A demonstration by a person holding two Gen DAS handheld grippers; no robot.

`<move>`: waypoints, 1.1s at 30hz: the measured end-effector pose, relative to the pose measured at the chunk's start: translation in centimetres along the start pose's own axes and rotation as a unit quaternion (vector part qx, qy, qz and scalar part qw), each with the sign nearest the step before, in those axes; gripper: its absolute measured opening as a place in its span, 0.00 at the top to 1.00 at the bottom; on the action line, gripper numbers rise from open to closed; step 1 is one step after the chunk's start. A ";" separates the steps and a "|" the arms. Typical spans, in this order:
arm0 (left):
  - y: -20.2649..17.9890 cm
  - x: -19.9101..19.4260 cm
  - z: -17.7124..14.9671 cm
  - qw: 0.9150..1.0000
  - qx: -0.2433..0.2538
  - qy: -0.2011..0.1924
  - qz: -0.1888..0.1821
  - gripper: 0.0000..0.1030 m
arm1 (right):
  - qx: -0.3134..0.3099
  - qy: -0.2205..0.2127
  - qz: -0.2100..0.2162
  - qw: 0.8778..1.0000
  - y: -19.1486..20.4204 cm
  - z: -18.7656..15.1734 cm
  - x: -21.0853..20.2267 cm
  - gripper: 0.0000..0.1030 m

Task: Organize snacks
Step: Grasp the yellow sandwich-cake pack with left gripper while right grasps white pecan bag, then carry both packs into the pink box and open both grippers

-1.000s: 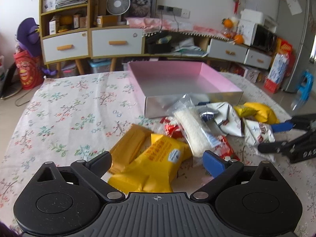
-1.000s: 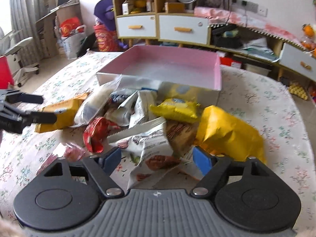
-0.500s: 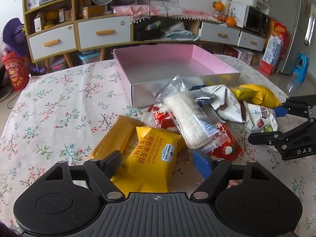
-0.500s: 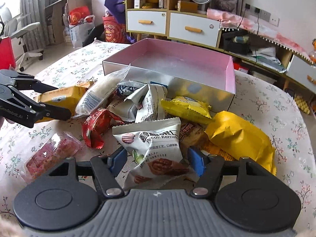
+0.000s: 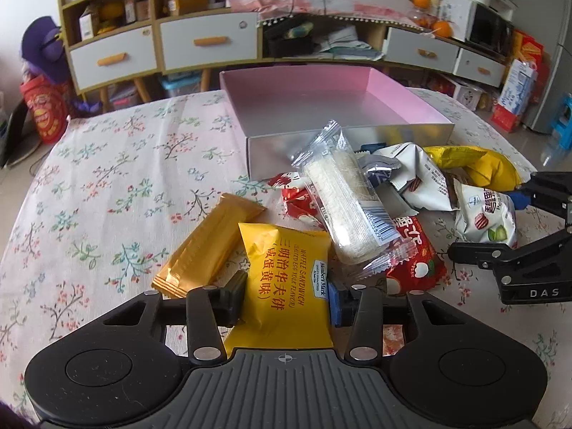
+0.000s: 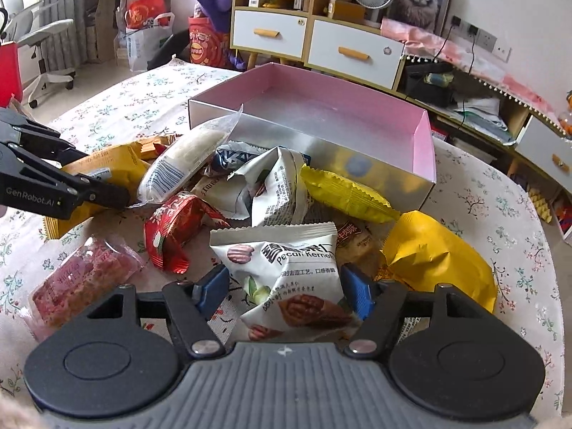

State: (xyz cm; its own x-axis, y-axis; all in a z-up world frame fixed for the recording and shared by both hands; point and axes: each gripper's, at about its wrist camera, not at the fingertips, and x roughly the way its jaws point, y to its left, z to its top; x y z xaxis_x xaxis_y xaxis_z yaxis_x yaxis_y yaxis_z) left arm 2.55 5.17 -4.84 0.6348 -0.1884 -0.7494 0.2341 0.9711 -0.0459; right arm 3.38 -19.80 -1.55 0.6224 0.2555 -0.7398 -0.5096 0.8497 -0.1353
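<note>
While the left claw (image 5: 287,295) presses both pads on the yellow waffle sandwich pack (image 5: 286,279), the right claw (image 6: 284,289) stands wide around the pecan kernel bag (image 6: 286,271) — not gripping. Only the right view shows the pink candy packet (image 6: 78,279) on the tabletop (image 6: 500,207); farther off sits the pink box (image 6: 425,143).

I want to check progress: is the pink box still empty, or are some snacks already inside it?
Empty. The pink box shows only its bare floor in both views; all snacks lie outside, on the tablecloth before it.
</note>
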 end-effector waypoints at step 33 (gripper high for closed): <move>-1.3 -3.3 7.1 0.996 -0.078 -0.046 0.005 0.63 | 0.153 -0.047 0.024 0.987 -4.0 4.8 -1.1 0.66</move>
State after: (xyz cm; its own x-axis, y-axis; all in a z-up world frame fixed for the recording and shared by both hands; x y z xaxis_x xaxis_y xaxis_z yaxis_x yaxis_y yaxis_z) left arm 5.39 3.49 2.44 0.7030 -0.1840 -0.6870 0.1147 0.9826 -0.1457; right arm 7.53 -21.24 2.95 0.6617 0.3279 -0.6743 -0.3451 0.9316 0.1144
